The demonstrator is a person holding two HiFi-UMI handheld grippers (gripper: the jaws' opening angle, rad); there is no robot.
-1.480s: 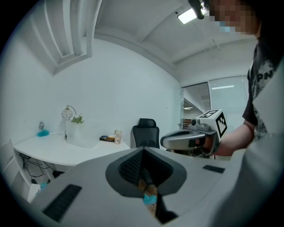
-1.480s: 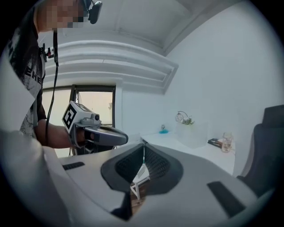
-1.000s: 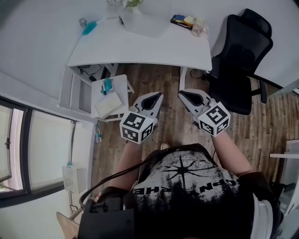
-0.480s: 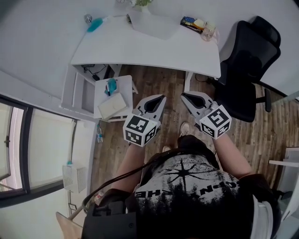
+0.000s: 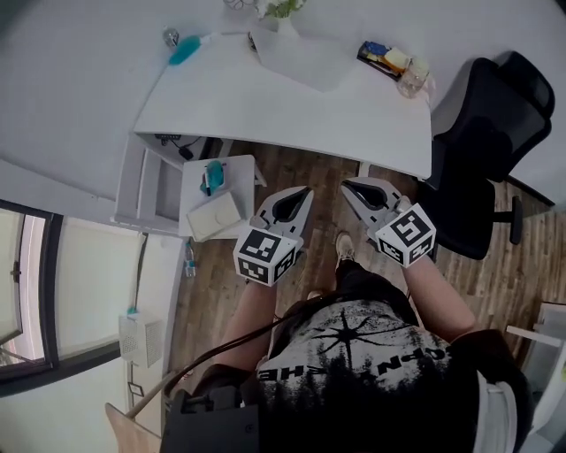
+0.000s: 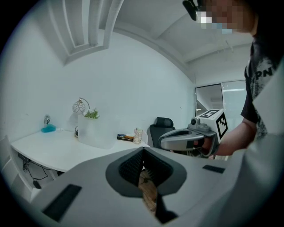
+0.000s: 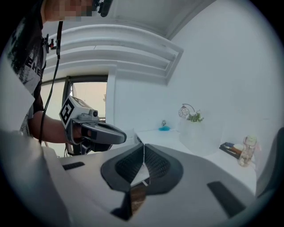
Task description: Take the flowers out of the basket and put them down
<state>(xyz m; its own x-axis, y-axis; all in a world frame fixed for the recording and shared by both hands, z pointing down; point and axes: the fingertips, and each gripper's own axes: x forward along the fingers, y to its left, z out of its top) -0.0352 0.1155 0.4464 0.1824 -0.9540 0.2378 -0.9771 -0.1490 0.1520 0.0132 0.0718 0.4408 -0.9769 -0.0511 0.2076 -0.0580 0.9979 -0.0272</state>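
Observation:
A white, frosted basket point(image 5: 299, 55) stands at the back of the white desk point(image 5: 265, 111), with green flowers point(image 5: 281, 8) poking out of its top. Both grippers hang in the air over the wooden floor, short of the desk's front edge. My left gripper point(image 5: 307, 190) is shut and holds nothing. My right gripper point(image 5: 346, 185) is shut and empty too. In the left gripper view the basket point(image 6: 94, 133) and flowers point(image 6: 92, 114) lie far ahead of the closed jaws point(image 6: 143, 151). The right gripper view shows the basket point(image 7: 200, 135) well beyond its closed jaws point(image 7: 143, 149).
A black office chair point(image 5: 482, 164) stands right of the desk. A small white stand point(image 5: 217, 199) with a teal item sits by the desk's left leg. On the desk are a blue brush point(image 5: 185, 49), a glass jar point(image 5: 413, 76) and stationery point(image 5: 381, 55). A window is at the left.
The person has walked toward the desk, carrying both grippers forward. The desk and chair now sit lower and nearer in the head view. Both pairs of jaws stayed closed.

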